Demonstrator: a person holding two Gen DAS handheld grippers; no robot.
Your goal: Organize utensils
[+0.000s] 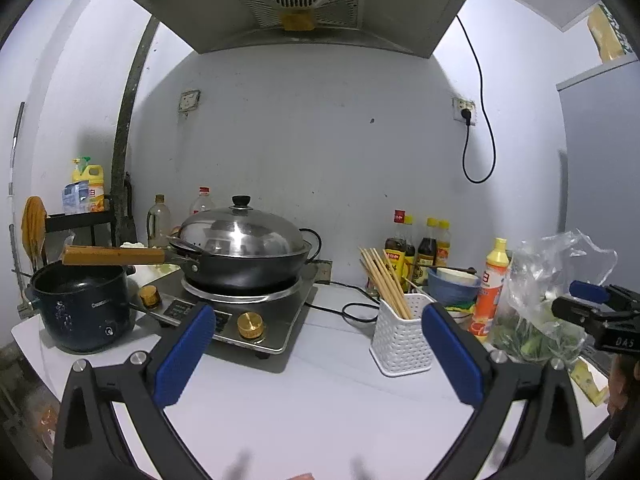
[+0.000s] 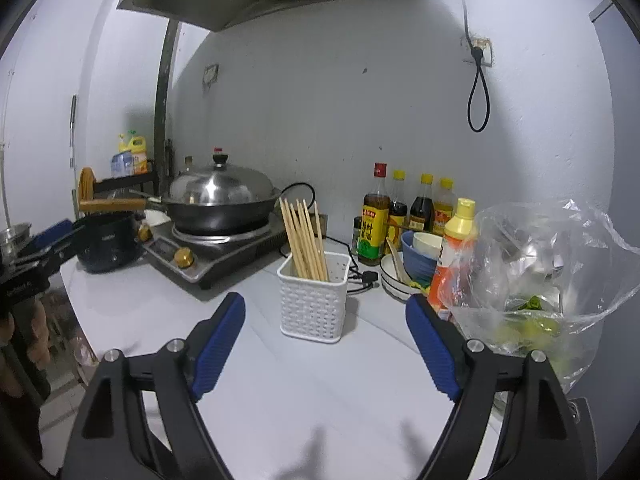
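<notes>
Left wrist view. The left gripper (image 1: 316,354) hangs over the white counter (image 1: 320,412), blue pads spread wide, nothing between them. Ahead and to the right stands a white basket (image 1: 402,340) with a bundle of chopsticks (image 1: 386,282) upright in it, leaning left. Behind the left pad sits a stove (image 1: 256,316) with brass knobs, and on it a wok (image 1: 244,264) under a steel lid (image 1: 240,232) – its wooden handle juts left over a dark pot (image 1: 84,312). Right of the basket: a blue bowl (image 1: 452,284), a row of sauce bottles (image 1: 420,248) against the wall, an orange squeeze bottle (image 1: 492,288), then a clear plastic bag (image 1: 552,296) with greens inside. The right gripper (image 1: 592,308) pokes in at the far right edge, seen side-on.

Right wrist view. The right gripper (image 2: 326,346) is also wide apart and empty – the basket (image 2: 314,300) stands on the counter (image 2: 320,392) just beyond its tips, roughly centred between the pads, not touched. Chopsticks (image 2: 304,240) all stand inside it. The squeeze bottle (image 2: 456,248) and plastic bag (image 2: 552,280) crowd close to the right pad; whether they touch it I cannot tell. Stacked plates (image 2: 394,278) with the blue bowl (image 2: 416,256) sit behind. The wok (image 2: 224,212) and stove (image 2: 212,252) are back left, the pot (image 2: 108,246) further left. The left gripper (image 2: 44,248) shows at the left edge.
</notes>
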